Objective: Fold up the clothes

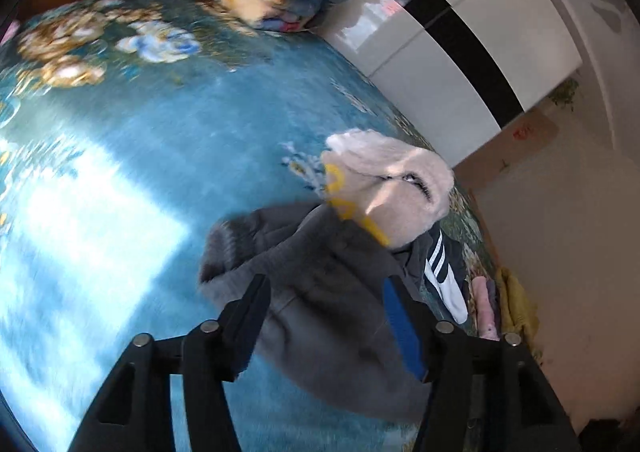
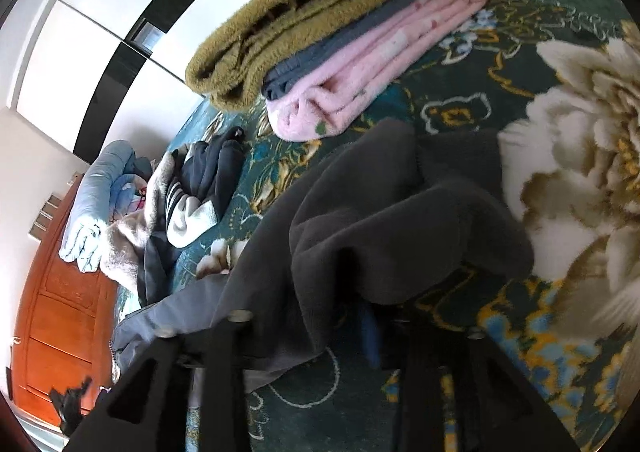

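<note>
While both grippers are hovering over the dark grey garment (image 2: 400, 204), neither one is gripping it. The left gripper (image 1: 324, 316) is standing with its jaws apart, the grey fabric lying between and beneath them without being pinched. The right gripper (image 2: 316, 336) is also standing apart, although the cloth is draping over its fingertips and hiding the pads. The garment is lying bunched on the floral bedspread (image 2: 560, 156), just beside a folded stack topped by an olive towel (image 2: 304, 12) and a pink towel (image 2: 380, 80). A loose heap with a cream fleece (image 1: 396, 180) and a black striped piece (image 1: 440, 272) is lying near the far side of the garment.

Likely faults from here:
- Closing on a doubled layer is risking an uneven fold, because the cloth is crumpled.
- Dragging the garment is risking disturbing the folded stack, because it is lying so close.
- Fabric is liable to snag on the right fingers, because it is draping over them.
</note>
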### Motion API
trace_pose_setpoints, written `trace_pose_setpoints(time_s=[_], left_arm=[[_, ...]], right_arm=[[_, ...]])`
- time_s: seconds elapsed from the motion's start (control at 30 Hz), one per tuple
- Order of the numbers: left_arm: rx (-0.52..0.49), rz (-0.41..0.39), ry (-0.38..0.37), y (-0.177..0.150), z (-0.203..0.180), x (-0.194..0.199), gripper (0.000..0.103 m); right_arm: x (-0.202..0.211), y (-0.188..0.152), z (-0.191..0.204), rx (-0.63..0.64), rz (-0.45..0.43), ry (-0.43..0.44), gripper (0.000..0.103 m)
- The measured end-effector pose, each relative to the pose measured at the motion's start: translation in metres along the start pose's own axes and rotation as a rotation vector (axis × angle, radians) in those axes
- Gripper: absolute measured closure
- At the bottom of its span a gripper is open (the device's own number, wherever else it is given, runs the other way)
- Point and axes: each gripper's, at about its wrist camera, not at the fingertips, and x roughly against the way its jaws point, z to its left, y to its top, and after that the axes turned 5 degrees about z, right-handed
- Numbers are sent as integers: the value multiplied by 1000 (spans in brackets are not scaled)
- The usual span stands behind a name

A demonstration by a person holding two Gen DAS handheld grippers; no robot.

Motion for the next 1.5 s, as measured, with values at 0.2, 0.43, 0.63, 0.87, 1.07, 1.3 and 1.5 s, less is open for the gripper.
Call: trace_pose_setpoints(time_s=[0.2, 0.43, 0.63, 0.87, 1.07, 1.3, 1.5], left_arm=[[-16, 114, -13, 40, -2, -67, 38], [-59, 189, -136, 46, 2, -78, 40], [-45, 257, -297, 48, 17, -76, 40], [33, 324, -364, 48, 24, -108, 40], [-91, 312, -380, 45, 1, -94, 40], [63, 290, -312, 63, 15, -124, 83], [-11, 210, -263, 86, -18, -106, 91]], right_arm=[[1, 1, 1, -8, -6, -21, 54], [-3, 2, -6, -19, 11, -49, 53], [-11, 7, -6, -6, 25, -34, 53], [-17, 11, -7, -45, 12, -39, 53], [-20, 13, -2, -16, 18, -74, 53], [-21, 17, 3, -47, -8, -80, 64], [-16, 30, 19, -68, -27, -65, 88]])
